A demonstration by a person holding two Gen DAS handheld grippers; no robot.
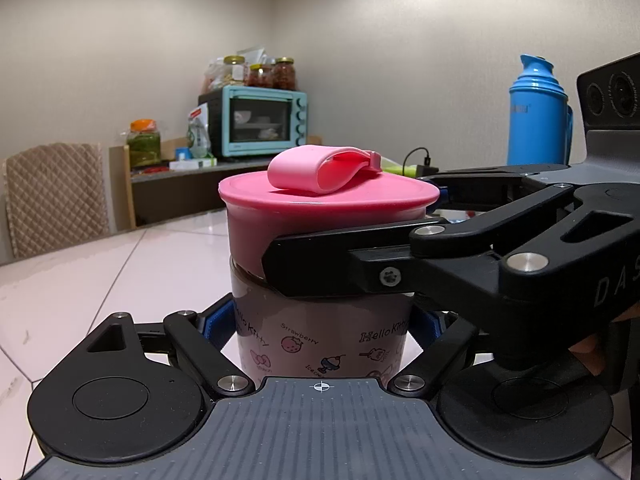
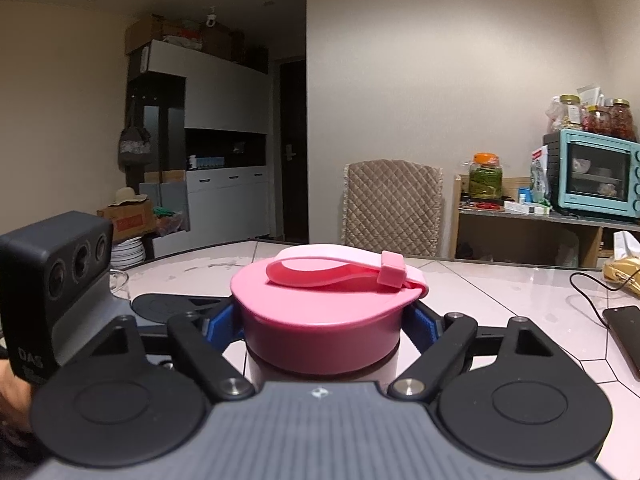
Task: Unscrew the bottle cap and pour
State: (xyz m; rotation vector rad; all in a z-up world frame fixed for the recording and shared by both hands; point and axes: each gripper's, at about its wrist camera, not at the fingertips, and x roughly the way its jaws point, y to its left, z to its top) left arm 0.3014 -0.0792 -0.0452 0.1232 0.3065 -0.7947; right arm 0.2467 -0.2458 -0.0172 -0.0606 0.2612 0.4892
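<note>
A Hello Kitty bottle (image 1: 320,340) with a wide pink screw cap (image 1: 320,208) stands upright on the white tiled table (image 1: 140,272). A pink strap loop (image 1: 320,172) lies on top of the cap. My left gripper (image 1: 320,328) is shut on the bottle body, blue pads on both sides. My right gripper (image 2: 324,328) is shut on the pink cap (image 2: 320,336), blue pads pressed to its sides. In the left wrist view the right gripper's black finger (image 1: 340,264) crosses the cap's lower edge from the right.
A blue thermos (image 1: 538,116) stands at the back right. A phone (image 2: 626,336) with a black cable (image 2: 592,292) and a yellow packet (image 2: 624,272) lie on the table to the right. A padded chair (image 2: 392,208) stands behind the table, a teal oven (image 2: 596,176) beyond.
</note>
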